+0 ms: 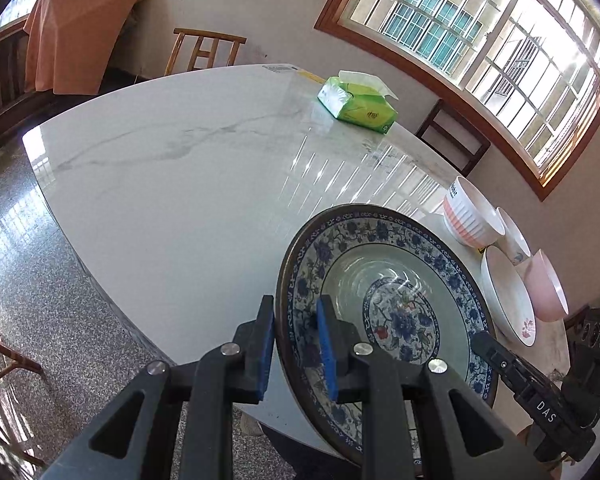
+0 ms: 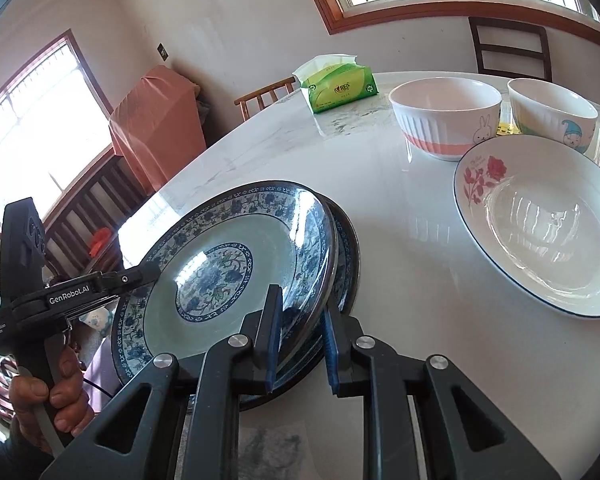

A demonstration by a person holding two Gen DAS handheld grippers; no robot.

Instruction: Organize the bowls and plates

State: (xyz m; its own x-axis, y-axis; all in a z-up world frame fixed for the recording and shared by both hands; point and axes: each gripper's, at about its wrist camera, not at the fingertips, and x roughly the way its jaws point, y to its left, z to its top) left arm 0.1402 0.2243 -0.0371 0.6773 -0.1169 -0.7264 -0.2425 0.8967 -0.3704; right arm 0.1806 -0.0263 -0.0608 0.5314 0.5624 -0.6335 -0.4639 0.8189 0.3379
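Observation:
A blue floral plate [image 1: 384,304] [image 2: 236,264] is held tilted over a second blue floral plate [image 2: 346,256] on the marble table [image 1: 180,184]. My left gripper [image 1: 296,352] is shut on the top plate's left rim. My right gripper [image 2: 302,340] is shut on its right rim; it also shows in the left wrist view [image 1: 500,356]. A white rose plate [image 2: 540,224] [image 1: 508,300] lies to the right. A rabbit bowl [image 2: 446,118] [image 1: 472,216], a gnome bowl [image 2: 552,114] and a pink bowl [image 1: 546,288] stand behind it.
A green tissue pack [image 1: 358,104] [image 2: 340,88] lies at the table's far side. Wooden chairs [image 1: 204,50] [image 2: 508,50] stand around the table. The table's near edge [image 2: 140,216] runs by the held plate.

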